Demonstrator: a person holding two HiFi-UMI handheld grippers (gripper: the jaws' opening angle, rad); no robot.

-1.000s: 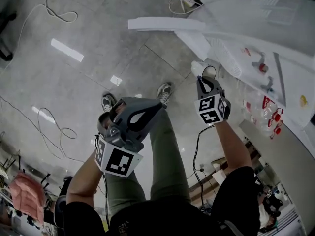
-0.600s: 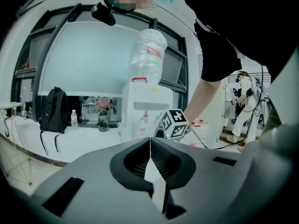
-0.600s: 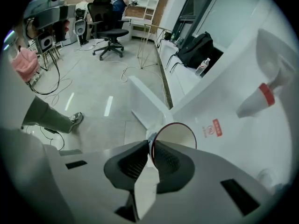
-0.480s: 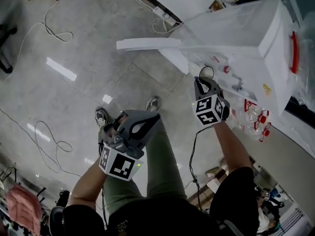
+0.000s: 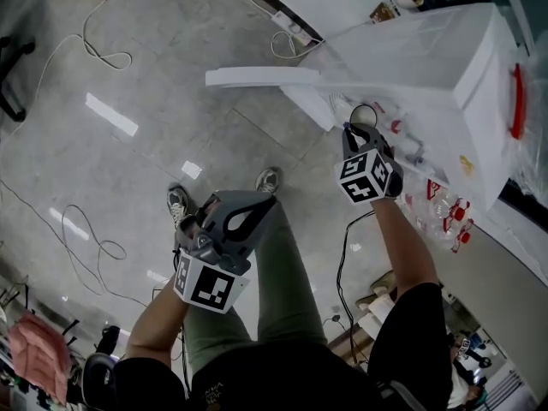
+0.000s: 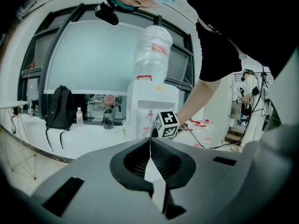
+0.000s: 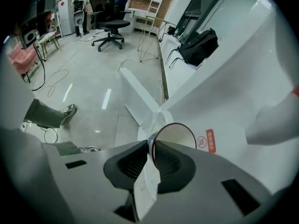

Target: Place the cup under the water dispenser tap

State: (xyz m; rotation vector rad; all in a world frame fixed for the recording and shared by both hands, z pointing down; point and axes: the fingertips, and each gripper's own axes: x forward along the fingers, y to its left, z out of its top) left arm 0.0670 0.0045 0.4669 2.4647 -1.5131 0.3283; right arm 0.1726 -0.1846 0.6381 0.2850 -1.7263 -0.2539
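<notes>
The grey tiled floor point(image 5: 128, 144) fills most of the head view, with loose cables point(image 5: 90, 234) trailing across its left side. The white water dispenser point(image 5: 428, 50) occupies the upper right of that view. The left gripper view shows it at centre frame, carrying an inverted water bottle point(image 6: 153, 55). The person's legs point(image 5: 282, 281) stand at lower centre, facing the dispenser. The left tool point(image 5: 261, 202) hangs at lower left of the head view, well apart from the dispenser. Its own view shows the jaws closed flat together with nothing between them, so it is judged idle and kept clear of the working side. The right tool point(image 5: 358, 132) is at upper centre right, pointing steeply down just in front of the dispenser face. It is clenched on the cup point(image 7: 180, 135), with the wall at the left side of the rim pinched between the jaws. This grip leaves the mouth open and unobstructed for filling. The cup is pale with a dark rim and is carried in the air, resting on no surface, close to the dispenser front. A red-tipped tap point(image 5: 395, 127) lies just to the right of the cup in the head view. The cup is judged near the tap but not yet under it. The remaining approach calls for a level carry so that the thin pinched wall does not buckle.
</notes>
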